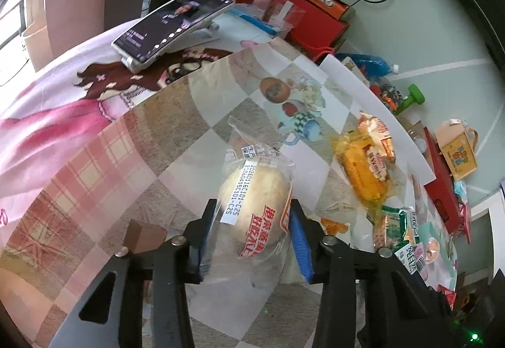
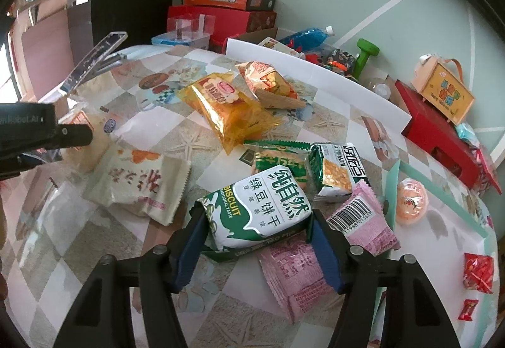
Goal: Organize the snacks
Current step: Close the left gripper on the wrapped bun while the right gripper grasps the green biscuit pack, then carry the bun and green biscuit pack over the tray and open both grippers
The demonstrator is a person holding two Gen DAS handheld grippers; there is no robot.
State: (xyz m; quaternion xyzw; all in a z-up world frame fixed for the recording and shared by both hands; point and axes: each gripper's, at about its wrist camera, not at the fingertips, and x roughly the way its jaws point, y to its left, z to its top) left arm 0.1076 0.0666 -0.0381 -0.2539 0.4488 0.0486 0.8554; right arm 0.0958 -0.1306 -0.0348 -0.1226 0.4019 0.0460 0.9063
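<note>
While both snacks sit between blue pads, the step in hand looks like a double pick-up. The left hand-held gripper (image 1: 251,221) is closed about a wrapped bun (image 1: 257,209) on the counter (image 1: 176,139), its pads against the clear wrapper; a white sticker reads "20260416C101-C25". The right hand-held gripper (image 2: 257,232) grips a green-and-white biscuit pack (image 2: 262,210) marked "BISCUIT", lying on pink packets (image 2: 303,272) in the pile. Each pack probably needs a clean lift, then carrying to a sorted spot; where that is cannot be told. The yellow bag (image 2: 227,108) bears red lettering too small to read.
</note>
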